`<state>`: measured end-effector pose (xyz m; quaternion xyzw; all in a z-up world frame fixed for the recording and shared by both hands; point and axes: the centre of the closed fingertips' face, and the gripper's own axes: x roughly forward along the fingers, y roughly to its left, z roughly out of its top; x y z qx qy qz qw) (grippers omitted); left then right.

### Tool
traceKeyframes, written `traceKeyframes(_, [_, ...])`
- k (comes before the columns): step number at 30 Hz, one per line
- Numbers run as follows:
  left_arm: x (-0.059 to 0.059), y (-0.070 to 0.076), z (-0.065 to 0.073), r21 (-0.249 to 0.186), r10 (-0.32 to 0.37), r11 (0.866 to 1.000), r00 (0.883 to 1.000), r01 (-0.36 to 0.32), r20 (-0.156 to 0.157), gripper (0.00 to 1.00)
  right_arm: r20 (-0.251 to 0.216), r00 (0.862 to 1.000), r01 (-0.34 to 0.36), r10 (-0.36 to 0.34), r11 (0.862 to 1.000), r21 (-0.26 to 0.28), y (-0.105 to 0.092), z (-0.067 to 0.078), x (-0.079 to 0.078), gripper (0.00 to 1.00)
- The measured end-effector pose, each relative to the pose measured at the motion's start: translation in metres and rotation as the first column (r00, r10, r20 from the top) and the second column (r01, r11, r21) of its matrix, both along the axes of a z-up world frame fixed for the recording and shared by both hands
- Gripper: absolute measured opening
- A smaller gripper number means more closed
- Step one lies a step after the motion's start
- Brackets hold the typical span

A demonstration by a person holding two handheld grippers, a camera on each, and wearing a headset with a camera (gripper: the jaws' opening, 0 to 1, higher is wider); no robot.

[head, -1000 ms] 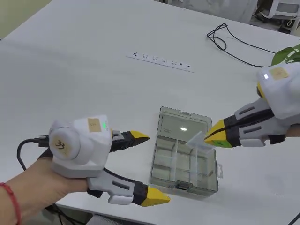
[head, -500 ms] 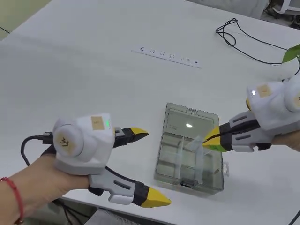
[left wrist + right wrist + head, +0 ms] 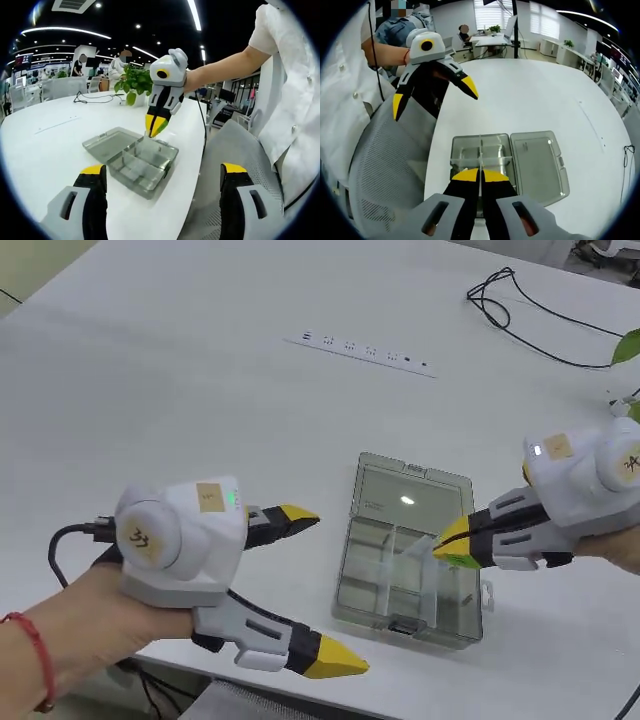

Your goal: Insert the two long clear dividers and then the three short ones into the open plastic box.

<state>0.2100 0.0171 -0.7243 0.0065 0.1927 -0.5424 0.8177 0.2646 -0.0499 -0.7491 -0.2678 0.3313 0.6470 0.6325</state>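
One thin clear plastic divider (image 3: 421,545), pinched in the right hand-held gripper (image 3: 452,543), has come down to the open grey-tinted plastic box (image 3: 347,585) just beyond its tips, so seating seems close; the left hand-held gripper (image 3: 322,590) gapes idle

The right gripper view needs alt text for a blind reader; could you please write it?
The right gripper holds a clear divider edge-on over the open plastic box on a white table. The left gripper hangs open at upper left.
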Motion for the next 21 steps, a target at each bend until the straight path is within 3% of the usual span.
traceKeyframes(21, [-0.0027,-0.0002,-0.0006,-0.005,0.001,1.0,1.0,-0.001,-0.01,0.96,0.031,0.999,-0.038,0.038,0.999,0.007,0.0001,-0.0082,-0.0017,0.02])
